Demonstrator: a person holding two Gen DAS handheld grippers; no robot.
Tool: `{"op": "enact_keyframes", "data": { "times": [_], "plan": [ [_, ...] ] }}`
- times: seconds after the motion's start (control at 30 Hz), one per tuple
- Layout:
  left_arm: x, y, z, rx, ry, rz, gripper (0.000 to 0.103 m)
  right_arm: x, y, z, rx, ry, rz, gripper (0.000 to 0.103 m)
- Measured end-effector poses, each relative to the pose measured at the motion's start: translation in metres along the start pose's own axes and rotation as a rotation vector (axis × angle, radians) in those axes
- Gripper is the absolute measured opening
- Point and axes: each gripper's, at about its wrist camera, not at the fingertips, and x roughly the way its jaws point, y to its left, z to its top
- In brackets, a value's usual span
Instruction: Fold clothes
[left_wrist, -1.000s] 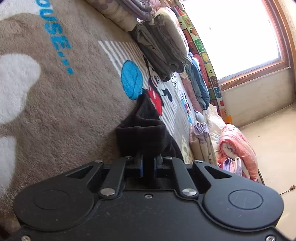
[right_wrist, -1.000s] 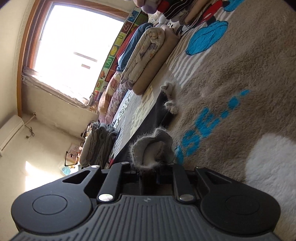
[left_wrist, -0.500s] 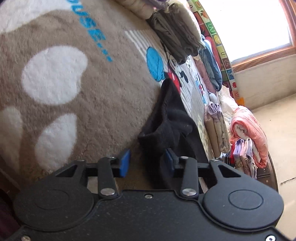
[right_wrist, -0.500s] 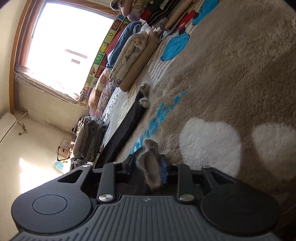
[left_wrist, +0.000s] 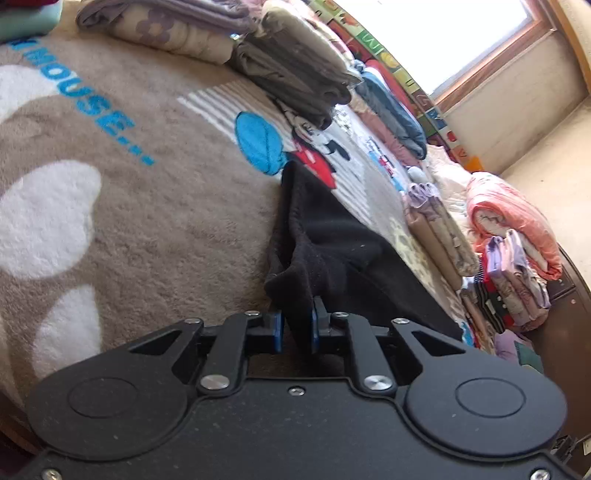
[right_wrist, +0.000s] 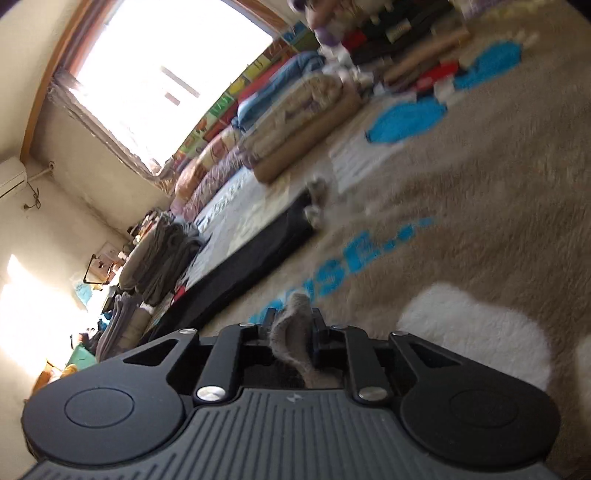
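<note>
A black garment (left_wrist: 325, 243) with a grey fleece lining lies stretched on the brown Mickey Mouse blanket (left_wrist: 155, 206). My left gripper (left_wrist: 294, 330) is shut on a bunched black corner of it, low over the blanket. In the right wrist view the garment (right_wrist: 240, 266) runs as a long black strip away to the left. My right gripper (right_wrist: 291, 325) is shut on a grey furry edge (right_wrist: 293, 332) of the same garment near the blue lettering. That view is blurred.
Folded blankets and quilts (left_wrist: 295, 66) are stacked along the blanket's far edge, with more folded clothes (left_wrist: 509, 266) at the right by a dark cabinet. A bright window (right_wrist: 166, 77) lies beyond. Grey folded piles (right_wrist: 159, 258) sit at the left.
My left gripper opened half a second ago and has shut again on the black corner. My right gripper has moved along the blanket with the grey edge held, stretching the garment.
</note>
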Motion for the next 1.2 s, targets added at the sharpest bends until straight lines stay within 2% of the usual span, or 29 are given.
{"op": "enact_keyframes", "data": {
  "times": [0.07,0.1,0.13,0.17,0.2,0.23,0.27,0.33,0.4,0.43,0.47,0.5,0.53,0.57,0.63,0.67,0.7,0.73,0.8,0.83,0.87,0.93,1.0,1.07,1.2],
  "plan": [
    [0.003,0.005,-0.001,0.014,0.038,0.037,0.013,-0.021,0.019,0.007,-0.138,-0.098,-0.029,0.017],
    [0.007,0.009,-0.001,0.004,0.074,0.049,0.015,-0.022,0.015,0.007,-0.139,-0.079,-0.071,0.018],
    [0.006,0.012,-0.001,-0.010,0.082,0.046,0.019,-0.019,0.005,0.008,-0.097,-0.037,-0.106,0.029],
    [0.002,0.013,0.001,-0.023,0.071,0.036,0.023,-0.017,-0.003,0.008,-0.059,-0.016,-0.117,0.046],
    [-0.002,0.015,0.002,-0.035,0.060,0.027,0.036,-0.016,-0.009,0.008,-0.024,-0.010,-0.111,0.052],
    [-0.005,0.016,0.004,-0.044,0.042,0.021,0.053,-0.014,-0.015,0.008,0.012,-0.004,-0.105,0.058],
    [-0.006,0.017,0.005,-0.055,0.024,0.017,0.057,-0.012,-0.018,0.008,0.035,0.010,-0.092,0.068],
    [0.000,0.017,0.006,-0.060,0.029,0.015,0.057,-0.003,-0.021,0.004,0.083,0.067,-0.049,0.082],
    [0.007,0.013,0.004,-0.033,0.030,0.029,0.056,0.008,-0.019,-0.001,0.074,0.102,-0.046,0.082],
    [0.010,0.010,0.003,-0.013,0.026,0.038,0.049,0.013,-0.017,-0.002,0.069,0.116,-0.036,0.074],
    [0.011,0.006,0.003,0.011,0.024,0.047,0.036,0.018,-0.017,-0.003,0.081,0.137,-0.011,0.062],
    [0.012,0.003,0.002,0.026,0.027,0.049,0.020,0.025,-0.018,-0.004,0.100,0.166,0.016,0.034],
    [0.012,0.002,0.001,0.034,0.030,0.046,0.019,0.027,-0.015,-0.006,0.090,0.174,0.021,0.021],
    [0.012,0.002,0.000,0.041,0.031,0.045,0.019,0.018,-0.002,-0.006,0.010,0.126,0.026,0.020],
    [0.011,0.004,0.000,0.048,0.036,0.044,0.019,-0.012,0.033,0.000,-0.214,-0.028,0.056,0.019],
    [0.010,0.004,-0.001,0.053,0.040,0.045,0.019,-0.024,0.051,0.000,-0.358,-0.082,0.043,0.019],
    [0.010,0.004,-0.001,0.060,0.044,0.044,0.019,-0.028,0.065,-0.004,-0.506,-0.083,-0.012,0.019],
    [0.010,0.005,0.000,0.057,0.048,0.041,0.019,-0.022,0.064,-0.007,-0.544,-0.032,-0.059,0.020],
    [0.008,0.009,0.001,0.035,0.056,0.034,0.019,-0.008,0.048,-0.011,-0.487,0.096,-0.117,0.031],
    [0.006,0.010,0.002,0.024,0.056,0.035,0.019,-0.006,0.044,-0.011,-0.475,0.119,-0.134,0.043],
    [0.004,0.011,0.002,0.017,0.053,0.035,0.019,-0.009,0.043,-0.010,-0.460,0.108,-0.130,0.054],
    [0.002,0.010,0.004,0.010,0.039,0.045,0.021,-0.018,0.036,-0.004,-0.392,0.074,-0.107,0.064],
    [-0.004,0.002,0.004,0.047,-0.005,0.084,0.022,-0.023,0.022,0.004,-0.286,0.059,-0.106,0.066],
    [-0.012,-0.016,0.003,0.136,-0.072,0.132,0.024,-0.021,0.010,0.006,-0.211,0.076,-0.106,0.066],
    [-0.020,-0.046,-0.001,0.301,-0.182,0.226,0.024,-0.004,0.006,-0.001,-0.206,0.183,-0.100,0.064]
  ]
}}
